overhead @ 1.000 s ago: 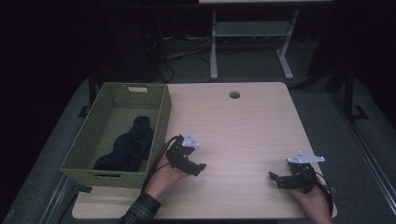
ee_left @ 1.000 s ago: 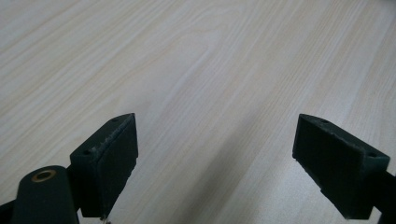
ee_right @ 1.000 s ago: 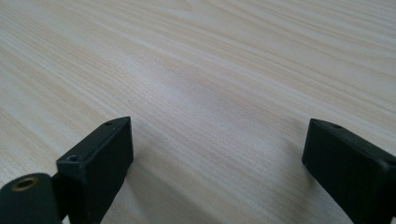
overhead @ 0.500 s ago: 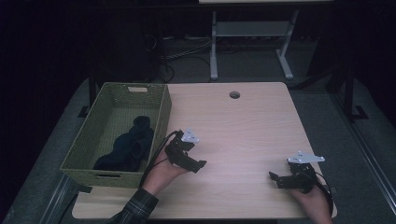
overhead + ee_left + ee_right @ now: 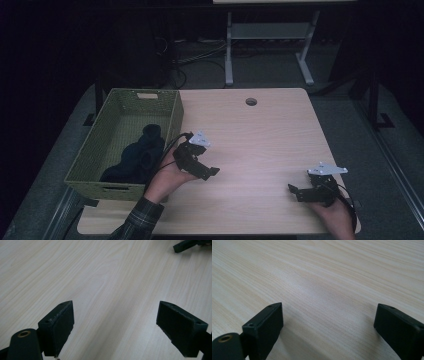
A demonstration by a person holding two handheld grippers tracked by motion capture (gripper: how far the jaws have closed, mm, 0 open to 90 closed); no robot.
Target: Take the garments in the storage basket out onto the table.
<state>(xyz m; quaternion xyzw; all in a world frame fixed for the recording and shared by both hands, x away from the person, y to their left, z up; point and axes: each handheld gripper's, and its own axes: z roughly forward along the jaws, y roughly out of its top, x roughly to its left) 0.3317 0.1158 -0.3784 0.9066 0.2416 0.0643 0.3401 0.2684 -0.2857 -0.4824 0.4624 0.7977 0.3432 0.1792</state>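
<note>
Scene: pale wood worktop (image 5: 260, 145), bare across the middle; green woven basket (image 5: 175, 112) at its left edge.
Thing in hand: dark cloth (image 5: 140, 155), bunched in the basket, lying along the floor from the near end toward the middle. Nearest item to the left hand-held gripper.
Left hand-held gripper (image 5: 212, 172): held above the worktop just right of the basket's right wall, pointing right and toward the near edge. Jaws spread wide, nothing between them; the left gripper view looks down on plain wood grain between the two pads (image 5: 60, 325).
Right hand-held gripper (image 5: 292, 190): low at the near right corner of the worktop, pointing left. Jaws also wide apart and empty; bare wood between its pads (image 5: 265, 327).
Spacing: the two grippers are well apart; the right one's jaw tip shows at the far right in the left gripper view.
Handling (judgement): cloth looks soft, light, limp; will sag and drape when lifted, not fragile, unlikely to slip from rubbery pads.
Grip point (judgement): pinch a raised fold at the top of the bunch, near its far end where it stands highest; avoid snagging the weave.
Uncertain: what kind of garment it is; too dark to tell.
</note>
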